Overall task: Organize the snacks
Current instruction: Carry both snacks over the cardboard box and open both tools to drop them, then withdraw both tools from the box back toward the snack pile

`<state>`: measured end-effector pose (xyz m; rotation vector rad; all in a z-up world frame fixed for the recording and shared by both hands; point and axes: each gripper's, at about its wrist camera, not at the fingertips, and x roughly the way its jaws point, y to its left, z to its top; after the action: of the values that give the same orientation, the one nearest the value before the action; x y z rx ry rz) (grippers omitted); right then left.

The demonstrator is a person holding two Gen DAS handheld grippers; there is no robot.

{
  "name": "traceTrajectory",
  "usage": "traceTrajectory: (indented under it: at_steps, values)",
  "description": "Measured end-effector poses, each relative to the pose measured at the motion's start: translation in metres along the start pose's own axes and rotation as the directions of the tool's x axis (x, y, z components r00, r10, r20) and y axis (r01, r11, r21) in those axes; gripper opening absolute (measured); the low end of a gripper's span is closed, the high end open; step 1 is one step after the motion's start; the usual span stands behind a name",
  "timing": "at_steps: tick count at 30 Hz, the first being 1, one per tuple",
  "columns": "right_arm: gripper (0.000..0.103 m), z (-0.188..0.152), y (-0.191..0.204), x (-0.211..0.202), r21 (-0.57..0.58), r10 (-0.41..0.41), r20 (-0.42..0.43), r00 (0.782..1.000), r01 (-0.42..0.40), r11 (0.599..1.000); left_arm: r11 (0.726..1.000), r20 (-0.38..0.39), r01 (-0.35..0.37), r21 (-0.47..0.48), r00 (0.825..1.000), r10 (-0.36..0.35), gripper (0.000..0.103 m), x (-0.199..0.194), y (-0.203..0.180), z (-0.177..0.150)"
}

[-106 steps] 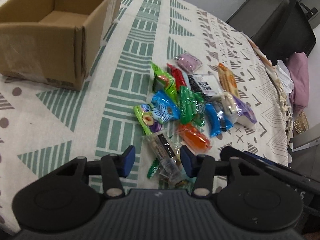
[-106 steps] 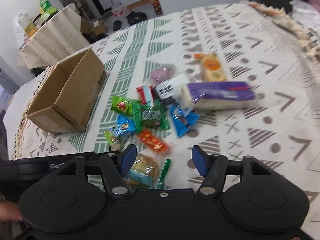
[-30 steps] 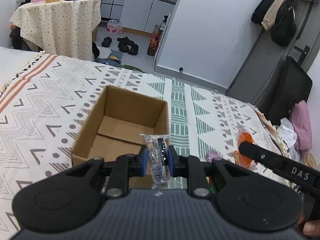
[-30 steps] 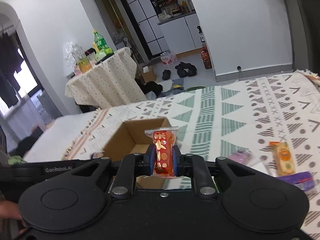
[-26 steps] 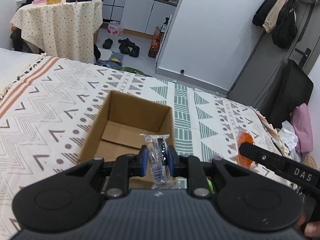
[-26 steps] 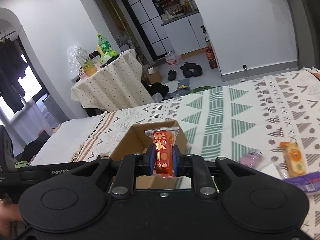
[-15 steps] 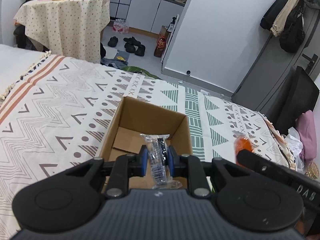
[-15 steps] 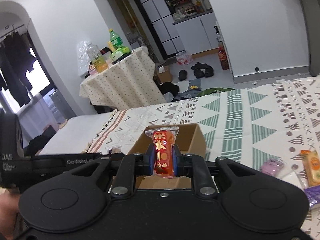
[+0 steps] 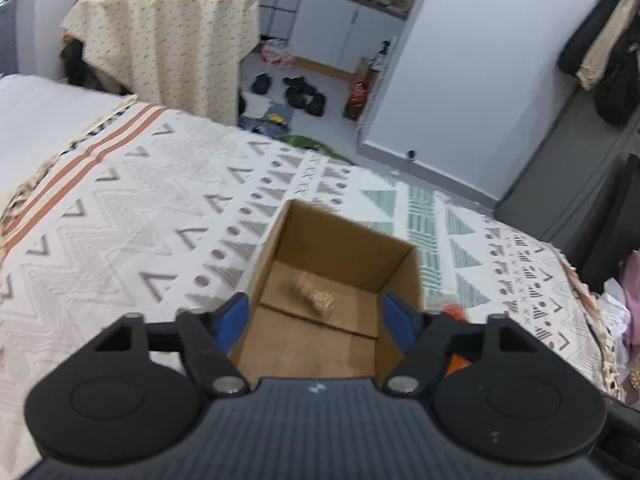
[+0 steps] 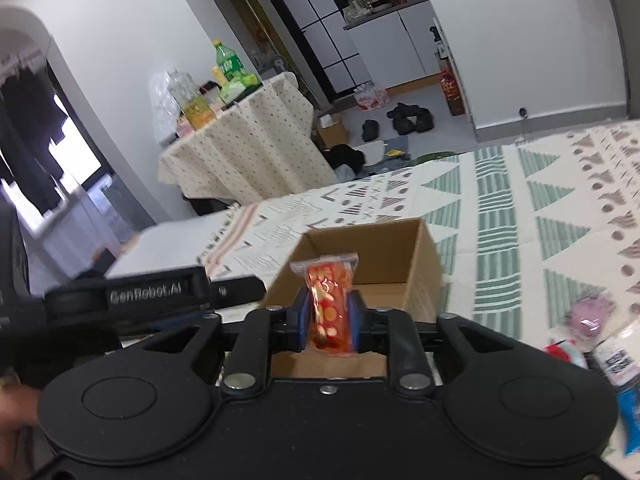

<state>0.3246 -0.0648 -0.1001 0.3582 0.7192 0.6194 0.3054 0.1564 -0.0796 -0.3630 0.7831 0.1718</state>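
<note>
An open cardboard box (image 9: 332, 236) stands on the patterned cloth. My left gripper (image 9: 316, 320) is open and empty, held over the box's near edge. A blurred snack packet (image 9: 314, 294) is inside the box, in the air or on its floor. My right gripper (image 10: 329, 316) is shut on an orange snack packet (image 10: 330, 308) and holds it upright just before the same box (image 10: 424, 264). The left gripper's body (image 10: 152, 294) shows at the left of the right wrist view.
More snack packets lie on the cloth to the box's right, among them a purple one (image 10: 590, 314) and a blue one (image 10: 630, 412). A cloth-covered side table (image 9: 168, 52) with bottles stands beyond the bed. Shoes lie on the floor (image 9: 296, 92).
My left gripper has opened and let go of its clear packet, which has dropped into the box. Both grippers have moved closer to the box. The right one still holds the orange packet.
</note>
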Motion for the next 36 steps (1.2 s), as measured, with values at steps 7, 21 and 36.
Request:
traceTrajectory:
  at_steps: [7, 21, 36]
  values:
    - [0.085, -0.002, -0.001, -0.023, -0.023, -0.071, 0.031, 0.997, 0.072, 0.997, 0.993, -0.038, -0.080, -0.092, 0.996, 0.076, 0.083, -0.003, 0.010, -0.007]
    - [0.103, -0.011, -0.005, -0.061, -0.117, -0.331, 0.074, 0.941, 0.337, 0.934, 0.997, -0.025, -0.059, -0.057, 0.998, 0.058, 0.103, -0.023, -0.011, -0.025]
    - [0.103, -0.005, -0.027, -0.116, -0.096, -0.370, 0.103, 0.923, 0.380, 0.920, 0.999, -0.031, -0.034, 0.009, 0.999, 0.034, 0.103, -0.049, -0.054, -0.048]
